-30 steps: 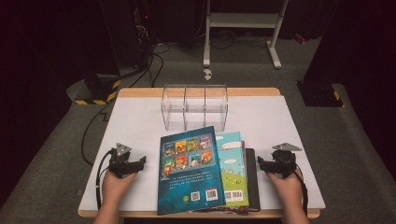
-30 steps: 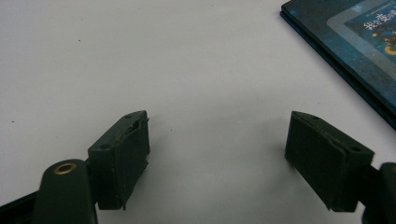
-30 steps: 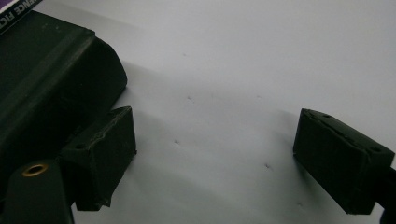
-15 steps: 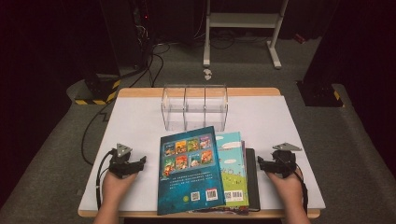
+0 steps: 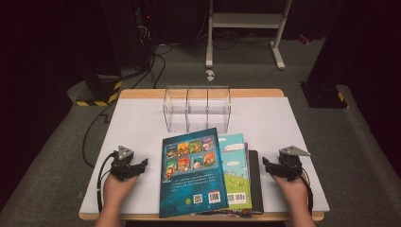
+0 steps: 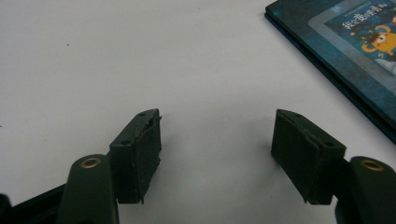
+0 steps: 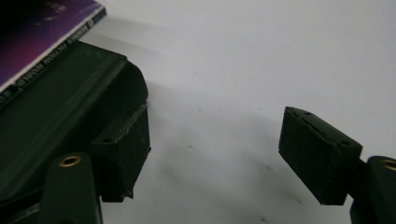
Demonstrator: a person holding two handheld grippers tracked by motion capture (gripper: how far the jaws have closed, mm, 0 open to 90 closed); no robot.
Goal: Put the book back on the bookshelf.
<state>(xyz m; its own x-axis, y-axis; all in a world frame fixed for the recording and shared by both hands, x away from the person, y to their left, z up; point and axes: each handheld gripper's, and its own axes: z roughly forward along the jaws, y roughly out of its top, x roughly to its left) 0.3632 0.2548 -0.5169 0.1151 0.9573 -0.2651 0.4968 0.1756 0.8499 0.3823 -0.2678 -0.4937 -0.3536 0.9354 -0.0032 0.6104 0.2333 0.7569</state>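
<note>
Nothing has really moved since the earlier frames, both hands sit right where they were. Left gripper [image 5: 140, 165] rests on the white bench [image 5: 137, 127] just left of the book stack, jaws spread wide with only bare surface between them. Right gripper [image 5: 267, 166] is on the other side, jaws also wide apart and holding nothing; in its own view one jaw sits right beside the black book [image 7: 42, 121] at the bottom of the pile. Blue book [image 5: 191, 170] lies on top, a light green one [image 5: 235, 165] peeking out under it. Clear three-slot organizer [image 5: 197, 108] stands behind the stack, near the far edge.
</note>
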